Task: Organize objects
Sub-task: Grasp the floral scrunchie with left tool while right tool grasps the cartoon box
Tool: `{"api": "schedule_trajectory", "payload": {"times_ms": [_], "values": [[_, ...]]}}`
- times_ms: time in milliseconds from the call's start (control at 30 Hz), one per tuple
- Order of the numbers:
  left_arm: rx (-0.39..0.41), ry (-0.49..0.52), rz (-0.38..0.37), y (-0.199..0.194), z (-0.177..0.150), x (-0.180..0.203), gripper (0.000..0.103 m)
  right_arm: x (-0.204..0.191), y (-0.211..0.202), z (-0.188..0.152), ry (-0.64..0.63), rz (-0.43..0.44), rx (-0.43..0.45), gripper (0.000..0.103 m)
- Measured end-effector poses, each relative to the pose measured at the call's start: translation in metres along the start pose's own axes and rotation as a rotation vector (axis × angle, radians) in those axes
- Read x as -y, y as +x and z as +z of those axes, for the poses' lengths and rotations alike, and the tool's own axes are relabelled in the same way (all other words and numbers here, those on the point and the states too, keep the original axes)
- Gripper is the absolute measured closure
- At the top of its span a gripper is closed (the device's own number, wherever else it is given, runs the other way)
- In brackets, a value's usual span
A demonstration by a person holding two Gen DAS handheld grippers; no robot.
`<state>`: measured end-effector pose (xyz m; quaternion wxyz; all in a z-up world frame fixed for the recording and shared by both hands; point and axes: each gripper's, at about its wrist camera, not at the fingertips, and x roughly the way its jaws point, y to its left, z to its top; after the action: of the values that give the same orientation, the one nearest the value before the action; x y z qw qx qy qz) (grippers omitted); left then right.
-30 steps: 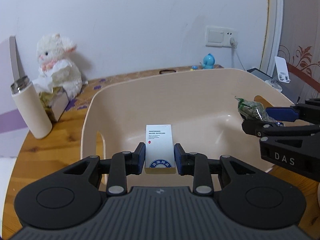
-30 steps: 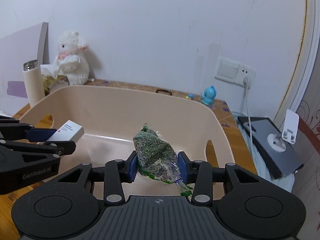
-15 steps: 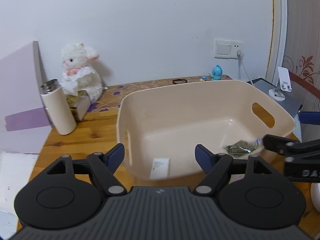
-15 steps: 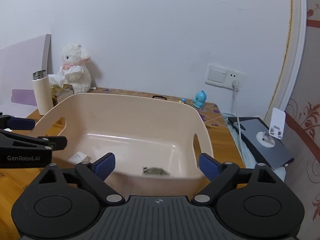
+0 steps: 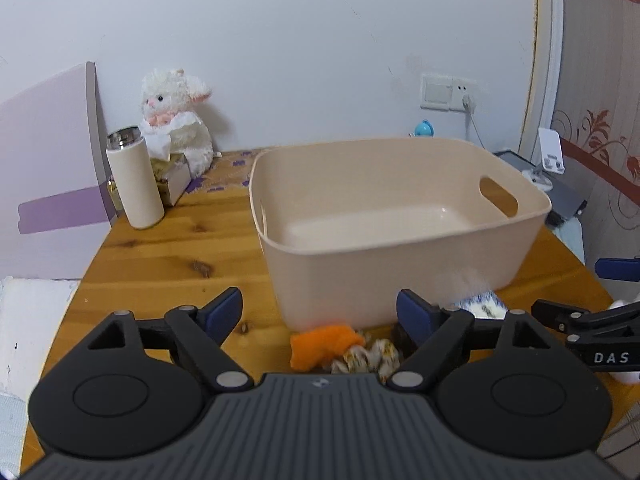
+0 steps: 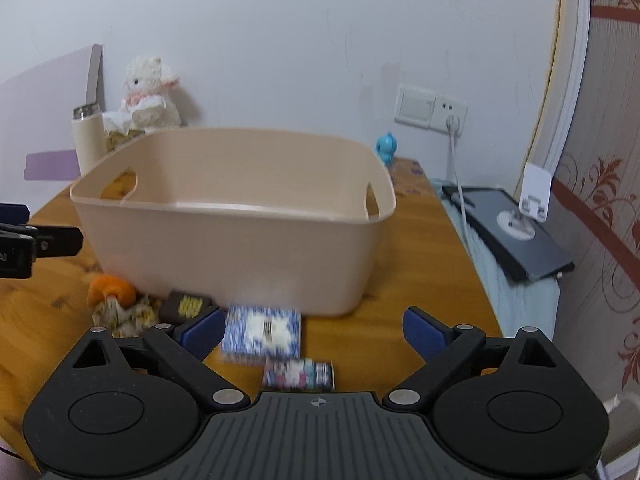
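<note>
Wooden table [image 5: 172, 248] set against a white wall [image 5: 320, 40]. At its far left corner, a white plush lamb [image 5: 176, 118] sits behind an open tissue box [image 5: 174, 174]; a cream insulated bottle [image 5: 134, 178] with a steel rim stands upright just beside the box. A lilac panel [image 5: 48, 152] leans at the left edge. On the wall, a switch-and-socket plate [image 6: 430, 110] with a white cable [image 6: 458, 172] plugged in. Below it, a small blue figurine [image 6: 386, 148]. To the right, a dark tablet-like slab [image 6: 508, 232] bearing a white stand [image 6: 534, 192].
</note>
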<state>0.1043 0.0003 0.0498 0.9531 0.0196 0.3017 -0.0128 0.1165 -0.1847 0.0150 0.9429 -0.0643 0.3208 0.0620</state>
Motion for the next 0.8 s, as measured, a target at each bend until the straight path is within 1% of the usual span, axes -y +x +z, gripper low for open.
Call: {"api": "schedule_trajectory", "payload": {"times_ms": [133,300,433,633,800], "values": [[-0.047,-0.015,-0.016,0.005,-0.019,0.003,0.018,-0.001,0.006,-0.016,-0.004,0.006,-0.037,0.006],[-0.118,-0.01,-0.016,0.021,-0.043,0.008,0.018,-0.003,0.017,-0.032,-0.015,0.01,-0.083,0.006],[-0.145,-0.007,-0.024,0.029,-0.056,0.009,0.018,-0.002,0.025,-0.041,-0.016,0.016,-0.112,0.006],[-0.188,-0.013,-0.032,0.047,-0.064,0.011,0.018,0.001,0.039,-0.048,-0.011,0.034,-0.142,0.006],[-0.187,0.022,-0.06,0.059,-0.065,0.016,0.019,0.002,0.052,-0.047,-0.005,0.042,-0.15,0.007]]}}
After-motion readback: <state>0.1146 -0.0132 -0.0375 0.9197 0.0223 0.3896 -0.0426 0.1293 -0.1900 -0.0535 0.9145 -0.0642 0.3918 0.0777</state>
